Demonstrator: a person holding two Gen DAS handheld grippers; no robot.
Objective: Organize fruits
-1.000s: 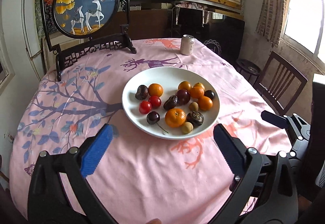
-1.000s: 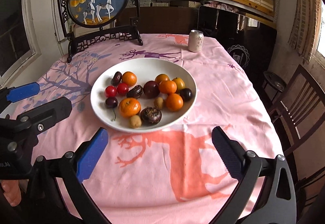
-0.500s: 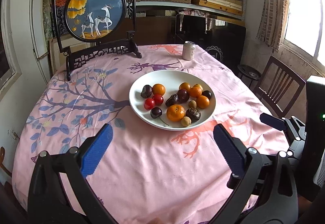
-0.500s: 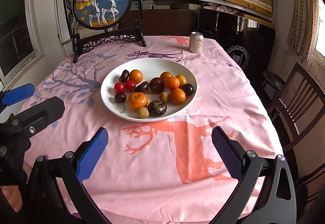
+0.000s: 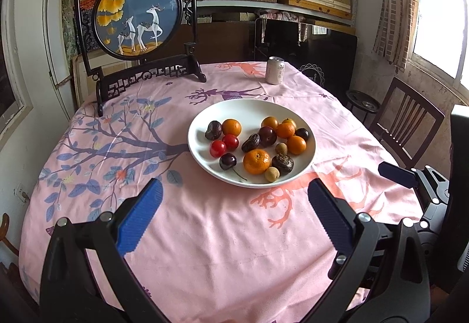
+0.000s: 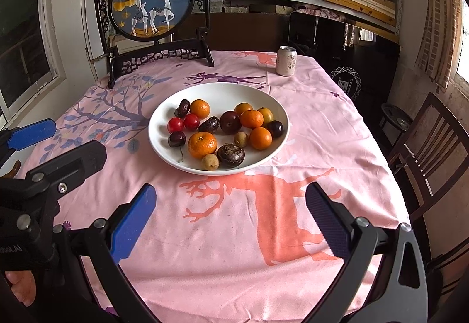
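The counter (image 5: 211, 235), under its pink printed cloth, carries a white plate (image 5: 252, 109) at its middle, within easy reach of both sides. All the fruit lies on the plate: oranges (image 5: 256, 161) mostly from 12 to 6 o'clock, red tomatoes (image 5: 224, 145) near 9. The left gripper (image 5: 234, 217) and right gripper (image 6: 231, 216) hover short of the rim at 6 o'clock, jaws spread wide, empty.
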